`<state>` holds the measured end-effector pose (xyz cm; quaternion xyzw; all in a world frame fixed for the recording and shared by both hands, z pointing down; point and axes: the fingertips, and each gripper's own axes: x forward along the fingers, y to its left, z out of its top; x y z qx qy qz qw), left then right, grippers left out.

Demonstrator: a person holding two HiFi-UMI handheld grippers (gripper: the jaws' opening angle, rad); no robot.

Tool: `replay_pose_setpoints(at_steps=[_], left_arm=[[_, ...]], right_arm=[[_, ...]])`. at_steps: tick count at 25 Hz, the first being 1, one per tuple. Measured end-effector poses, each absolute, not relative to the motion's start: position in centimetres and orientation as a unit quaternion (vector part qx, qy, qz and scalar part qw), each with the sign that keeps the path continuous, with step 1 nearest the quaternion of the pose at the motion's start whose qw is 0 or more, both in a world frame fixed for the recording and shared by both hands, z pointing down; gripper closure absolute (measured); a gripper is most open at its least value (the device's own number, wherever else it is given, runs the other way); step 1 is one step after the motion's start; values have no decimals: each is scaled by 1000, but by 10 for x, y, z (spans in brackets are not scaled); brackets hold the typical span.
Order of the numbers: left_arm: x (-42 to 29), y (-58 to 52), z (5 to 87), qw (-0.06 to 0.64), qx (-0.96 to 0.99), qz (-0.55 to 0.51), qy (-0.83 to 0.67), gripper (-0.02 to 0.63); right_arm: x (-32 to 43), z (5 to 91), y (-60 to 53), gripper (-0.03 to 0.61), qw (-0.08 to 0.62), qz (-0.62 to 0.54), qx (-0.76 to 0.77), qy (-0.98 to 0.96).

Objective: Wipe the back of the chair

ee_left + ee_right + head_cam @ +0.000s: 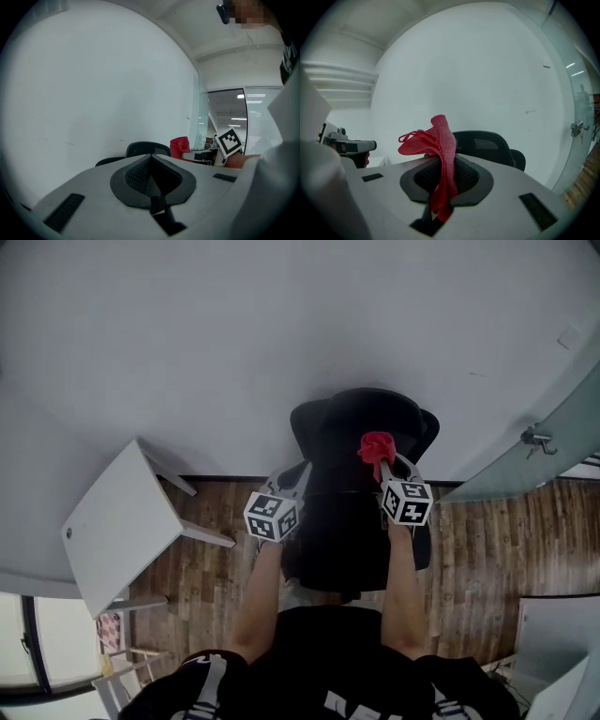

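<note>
Holding: right gripper [443, 174] clamped on red cloth [442, 140]; left gripper [151, 161] closed, empty; chair back [361, 423] ahead; risk: bunched cloth likely slipping free under wiping drag.

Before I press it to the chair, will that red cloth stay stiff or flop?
Probably floppy: the red cloth folds and droops where the right tongs pinch it. Likely light, since its loose end stands up unsupported. It may bunch rather than spread flat against the chair.
</note>
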<state>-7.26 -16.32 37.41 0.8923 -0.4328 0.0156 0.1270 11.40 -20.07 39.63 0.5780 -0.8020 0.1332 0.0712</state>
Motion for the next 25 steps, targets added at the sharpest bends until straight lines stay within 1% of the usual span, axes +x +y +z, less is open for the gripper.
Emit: replay_pose_setpoints(at_steps=[4,9,16,25], left_arm=[[-89,-201,372,129,906,13,-402,589],[-104,-232,382,145,917,10,-372,589],[-112,-264,394,160,914,10,-373,589],[-101,-289,371,136,900,10,-414,589]], right_arm=[[89,399,-233,508,64,144,596,-787],[63,409,-257,508,76,154,613,-771],[45,414,-288,508,92,153,603,-777],[38,423,-331,508,100,161,558,-808]])
